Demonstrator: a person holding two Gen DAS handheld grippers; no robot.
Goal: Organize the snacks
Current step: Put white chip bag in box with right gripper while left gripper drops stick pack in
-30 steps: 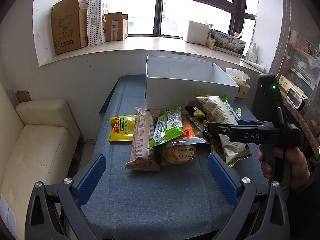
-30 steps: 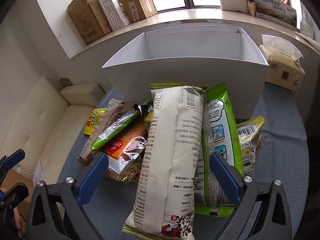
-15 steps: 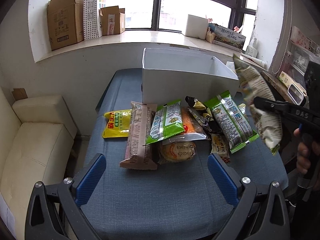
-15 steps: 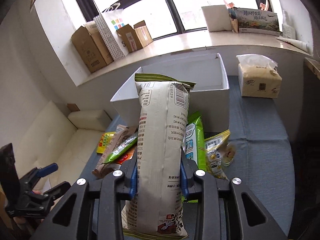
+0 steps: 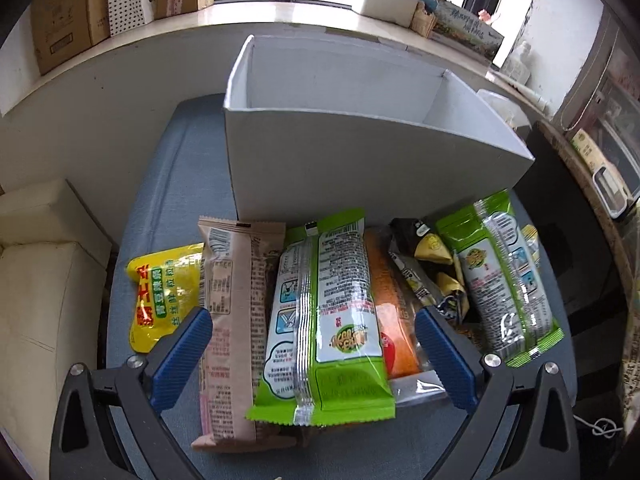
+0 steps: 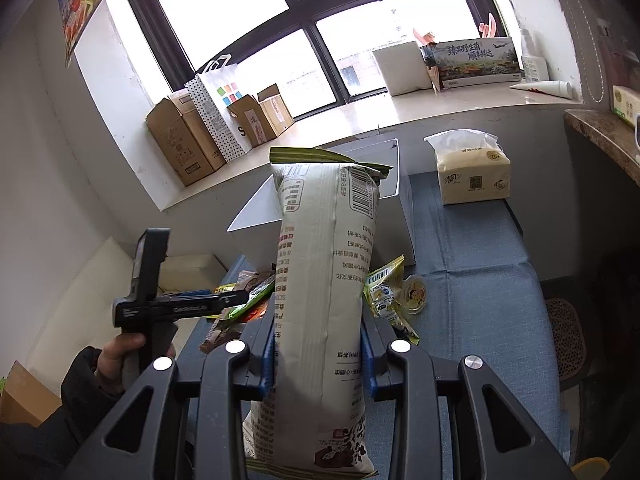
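- Gripping a long cream snack bag (image 6: 324,300), the right gripper (image 6: 318,354) has its blue pads pressed on both sides of the bag, which stands upright above the table, in front of the white box (image 6: 394,216).
- Left gripper (image 5: 312,354) hangs with jaws wide apart over the snack pile; a green packet (image 5: 328,320) and a tan packet (image 5: 236,320) lie between the pads, neither pinched.
- In the pile beside them: a yellow pouch (image 5: 164,288) at the left, an orange packet (image 5: 390,320), dark-and-yellow wrappers (image 5: 428,264) and another green packet (image 5: 504,280) at the right.
- The white box stands open-topped just behind the pile, on a table with a blue-grey cloth (image 6: 480,280).
- A tissue pack (image 6: 472,172) sits on the cloth to the right of the box.
- Beyond: a pale sill (image 6: 360,120) under dark-framed windows carries cardboard boxes (image 6: 184,144), a dotted paper bag (image 6: 216,108) and a white block (image 6: 404,68).
- A cream sofa (image 5: 40,280) stands left of the table.
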